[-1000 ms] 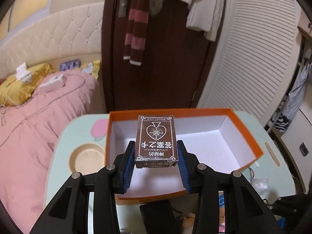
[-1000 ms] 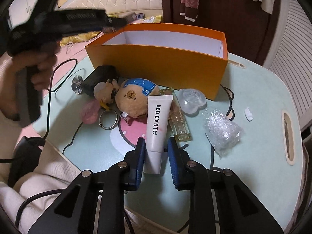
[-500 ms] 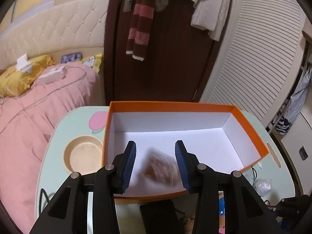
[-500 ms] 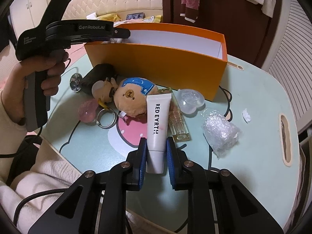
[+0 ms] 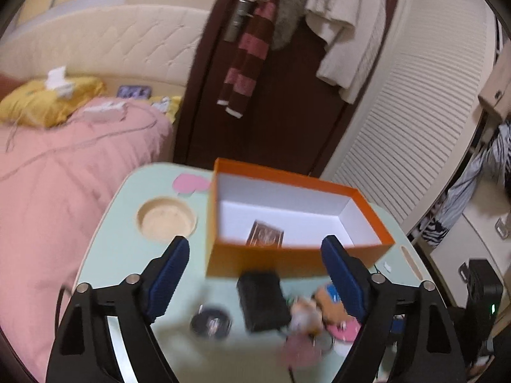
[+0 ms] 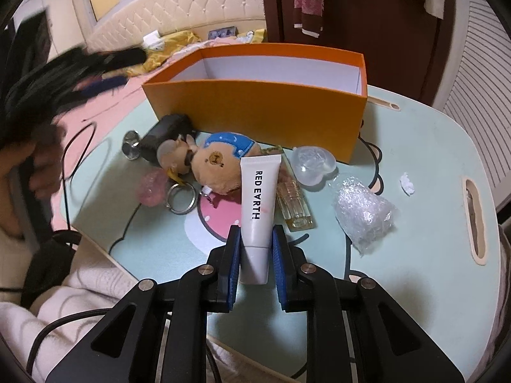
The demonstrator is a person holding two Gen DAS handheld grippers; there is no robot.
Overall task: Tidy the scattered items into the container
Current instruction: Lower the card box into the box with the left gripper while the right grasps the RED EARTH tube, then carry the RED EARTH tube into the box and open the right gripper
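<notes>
So the card box (image 5: pixel 264 233) has just dropped out of the left gripper (image 5: pixel 255 274) and now lies inside the orange box (image 6: pixel 255 108), near its front wall. That's one item tidied, and the left gripper is pulled back with its jaws wide apart, empty, over the black case (image 5: pixel 263 300) and the little round tin (image 5: pixel 210 322). Over on the right, the right gripper (image 6: pixel 255 255) has closed in on the white tube (image 6: pixel 258 210) and now pinches its cap end. Around it sit the plush bear (image 6: pixel 220 166), key ring (image 6: pixel 180 198), glass bottle (image 6: pixel 295 204) just beside the tube, and a plastic wrap (image 6: pixel 364 214) further right. Lifting the tube could nudge the bottle, I think.
</notes>
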